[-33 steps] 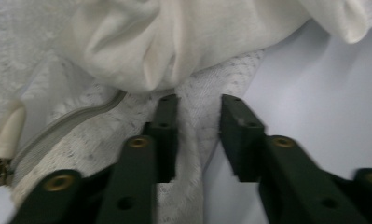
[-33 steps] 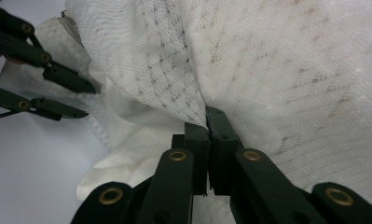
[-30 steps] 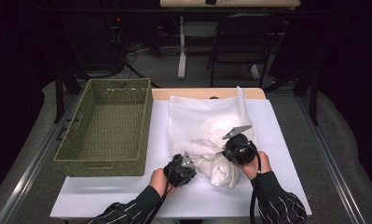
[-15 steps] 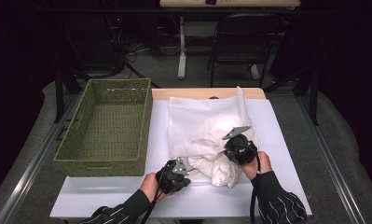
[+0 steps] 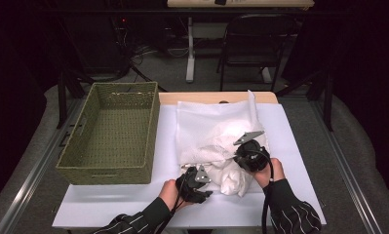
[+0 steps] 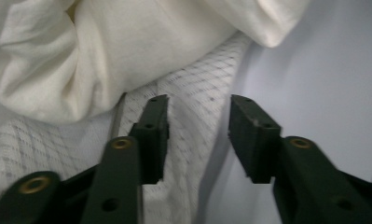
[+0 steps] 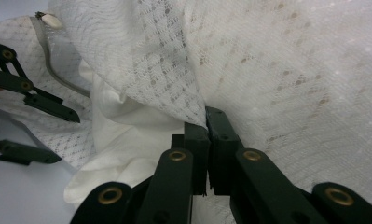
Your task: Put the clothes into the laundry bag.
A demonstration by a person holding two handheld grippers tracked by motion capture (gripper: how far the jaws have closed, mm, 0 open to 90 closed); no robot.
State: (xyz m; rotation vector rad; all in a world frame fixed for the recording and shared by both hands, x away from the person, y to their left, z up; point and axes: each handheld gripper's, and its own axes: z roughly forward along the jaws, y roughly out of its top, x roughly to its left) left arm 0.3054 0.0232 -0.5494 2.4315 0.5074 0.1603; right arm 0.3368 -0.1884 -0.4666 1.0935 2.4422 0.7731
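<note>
On the worktop (image 5: 133,204) beside the basket (image 5: 109,131), the right gripper (image 7: 206,122) pinches the mesh bag (image 7: 267,70); the left gripper (image 6: 197,135), jaws apart, should close squarely on the bag's edge, clear of the white cloth (image 6: 81,56).

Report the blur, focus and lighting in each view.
High view: bright table and basket, background nearly black, slightly soft. Left gripper view: left tool blurred up close, cloth soft. Right gripper view: mesh bag sharp, right tool slightly soft.
</note>
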